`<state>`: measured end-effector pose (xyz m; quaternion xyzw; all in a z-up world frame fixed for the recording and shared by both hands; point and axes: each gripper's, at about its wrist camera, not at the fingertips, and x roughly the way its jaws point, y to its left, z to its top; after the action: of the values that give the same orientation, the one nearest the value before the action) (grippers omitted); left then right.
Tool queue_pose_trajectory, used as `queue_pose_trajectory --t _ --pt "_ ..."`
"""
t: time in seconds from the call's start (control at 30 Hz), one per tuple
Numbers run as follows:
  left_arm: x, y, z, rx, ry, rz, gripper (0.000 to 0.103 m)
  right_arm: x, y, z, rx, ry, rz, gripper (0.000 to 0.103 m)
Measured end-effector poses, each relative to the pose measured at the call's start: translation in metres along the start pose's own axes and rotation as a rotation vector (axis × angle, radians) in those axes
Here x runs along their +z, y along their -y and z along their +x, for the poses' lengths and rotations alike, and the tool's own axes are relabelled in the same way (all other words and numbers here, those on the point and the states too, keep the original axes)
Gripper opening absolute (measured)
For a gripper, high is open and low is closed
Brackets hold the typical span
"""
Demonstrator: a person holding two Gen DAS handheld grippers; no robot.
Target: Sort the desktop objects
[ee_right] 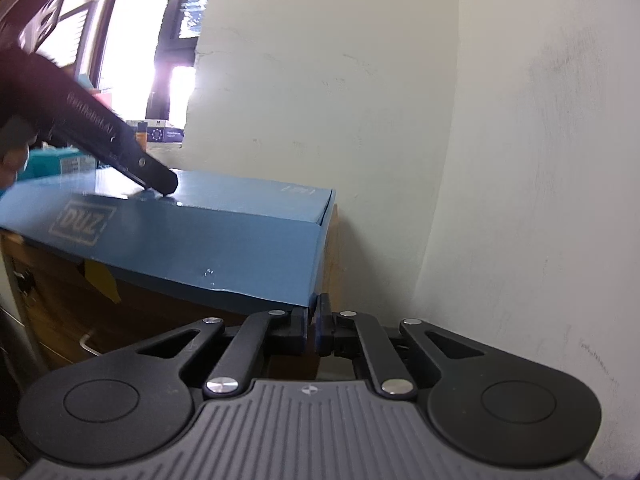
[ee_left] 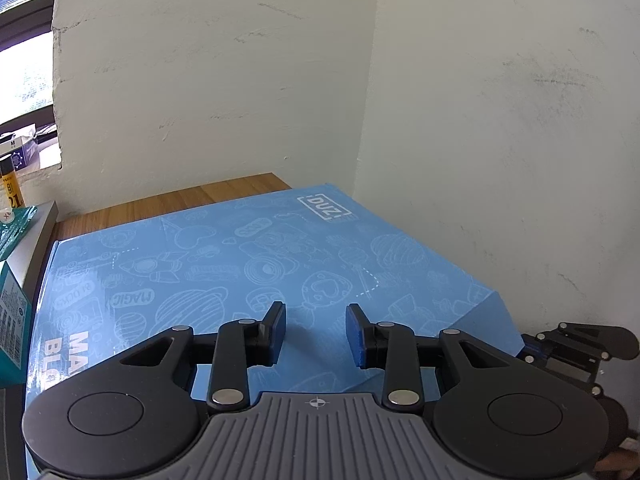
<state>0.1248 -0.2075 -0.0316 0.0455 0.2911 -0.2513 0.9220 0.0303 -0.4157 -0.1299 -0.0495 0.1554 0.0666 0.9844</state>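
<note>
We see a glossy printed cardboard box [ee_left: 248, 264] on a smooth wooden desk [ee_left: 192, 196], against a rough, scuffed matt plaster wall [ee_left: 224, 72].

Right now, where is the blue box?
The blue box lies flat on the wooden desk, in the corner by the white wall. In the left wrist view it fills the middle, below the left gripper.

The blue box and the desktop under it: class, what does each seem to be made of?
Blue box: probably printed cardboard with a slight sheen; folded edges and a flap seam show at its corner. Desktop: wood or wood-look laminate, smooth, with brown grain stripes.
</note>
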Motion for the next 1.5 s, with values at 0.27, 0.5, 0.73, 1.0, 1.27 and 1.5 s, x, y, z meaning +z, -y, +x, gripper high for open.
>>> queue_pose_trajectory --t 0.27,0.5,0.73,1.0,1.27,1.5 --pt "-0.002 0.003 0.0 0.009 0.0 0.014 0.036 0.013 0.007 -0.001 0.034 -0.085 0.101 0.005" --pt "-0.004 0.011 0.004 0.031 -0.013 0.041 0.036 0.019 0.007 0.003 0.073 -0.138 0.164 0.003" --pt "-0.005 0.012 0.003 0.029 -0.006 0.044 0.036 0.016 0.0 0.005 0.047 -0.145 0.131 0.003" --pt "-0.009 0.014 0.003 0.033 0.012 0.048 0.036 0.004 -0.009 0.009 0.002 -0.117 0.065 0.003" --pt "-0.016 0.014 0.003 0.035 0.059 0.051 0.038 -0.006 -0.01 0.015 -0.005 -0.112 0.048 0.008" --pt "-0.018 0.007 -0.009 0.03 0.093 -0.01 0.038 -0.004 -0.003 0.004 -0.001 -0.181 0.06 0.013"
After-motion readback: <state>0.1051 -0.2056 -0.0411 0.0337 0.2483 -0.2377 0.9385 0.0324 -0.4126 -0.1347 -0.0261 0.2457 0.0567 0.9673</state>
